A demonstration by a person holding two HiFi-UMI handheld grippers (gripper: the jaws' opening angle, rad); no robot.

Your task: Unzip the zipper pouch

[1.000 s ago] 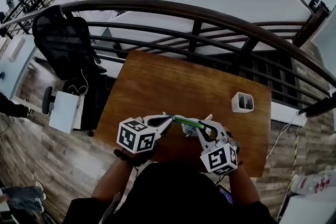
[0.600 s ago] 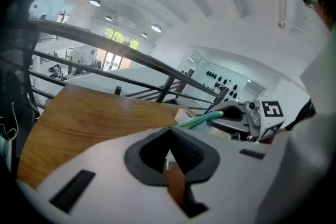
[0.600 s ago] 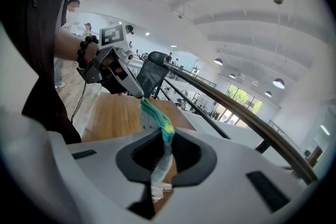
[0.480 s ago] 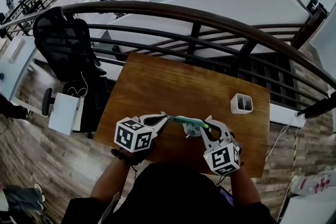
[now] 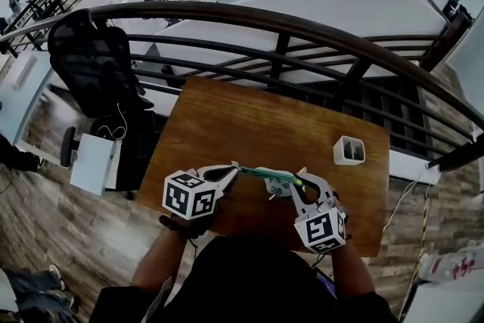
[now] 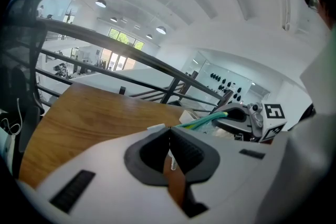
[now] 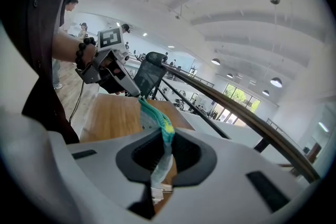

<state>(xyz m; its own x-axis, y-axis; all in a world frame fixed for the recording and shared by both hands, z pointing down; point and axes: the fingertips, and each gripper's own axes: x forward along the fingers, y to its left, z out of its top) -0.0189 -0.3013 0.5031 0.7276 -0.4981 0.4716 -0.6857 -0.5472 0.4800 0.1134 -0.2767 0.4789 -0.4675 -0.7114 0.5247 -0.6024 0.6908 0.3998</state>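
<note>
Dark curved railing [image 5: 302,28] runs along the far side of a wooden table [image 5: 257,121]. Black office chair [image 5: 91,60] off the table's far-left corner. Person stands at the near edge with 2 grippers, both over the near part of the tabletop. Left gripper [image 5: 236,167] points right, right gripper [image 5: 292,182] points far-left, tips near each other. Zipper pouch [image 5: 275,181], pale with a teal-green zipper band and a yellow spot, is stretched between them; cannot tell whether it touches the wood. Right gripper view: jaws clamped on the pouch's near end, fabric hanging down through the pads, teal band running away to the left gripper's tips. Left gripper view: jaws pressed together, a small pale tab pinched between the pads, apparently the zipper pull [image 6: 171,162]. 1 small white square holder [image 5: 349,150] stands alone toward the table's right side, well apart from the pouch.
</note>
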